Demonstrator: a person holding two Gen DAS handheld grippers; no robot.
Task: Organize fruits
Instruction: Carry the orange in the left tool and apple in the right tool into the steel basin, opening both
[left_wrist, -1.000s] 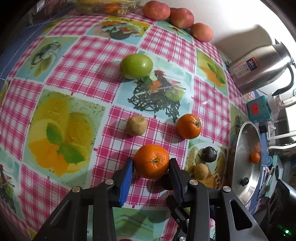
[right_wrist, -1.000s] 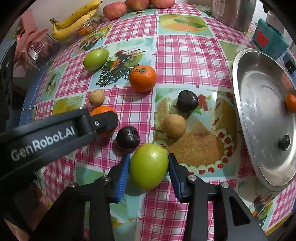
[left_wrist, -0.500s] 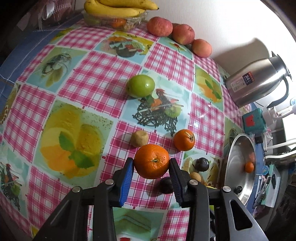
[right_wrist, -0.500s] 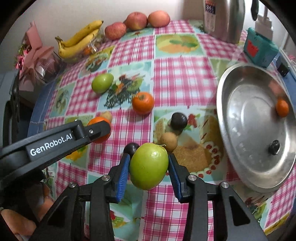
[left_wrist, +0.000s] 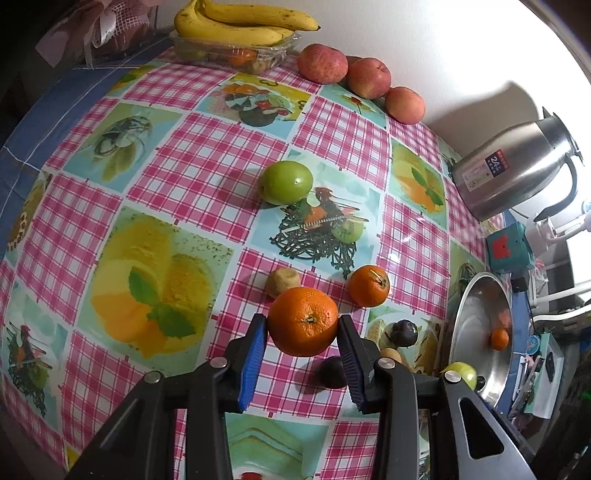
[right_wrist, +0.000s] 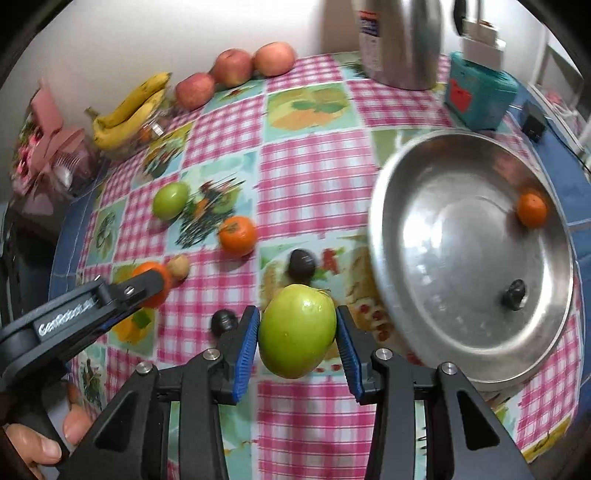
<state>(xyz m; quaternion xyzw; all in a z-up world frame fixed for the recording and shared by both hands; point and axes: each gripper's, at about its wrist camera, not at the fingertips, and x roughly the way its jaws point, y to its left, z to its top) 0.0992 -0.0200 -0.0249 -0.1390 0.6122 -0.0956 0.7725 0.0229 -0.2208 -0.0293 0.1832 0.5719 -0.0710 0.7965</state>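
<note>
Tablecloth (left_wrist: 207, 173) lies bare left of held orange (left_wrist: 303, 321).

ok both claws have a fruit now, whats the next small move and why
Probably carry the right claw with its big green round fruit right, over the wide silver metal pan, and set it down there. One small orange fruit already sits inside, so it looks like the collecting spot. The left claw, gripping the large orange, can follow.
</note>
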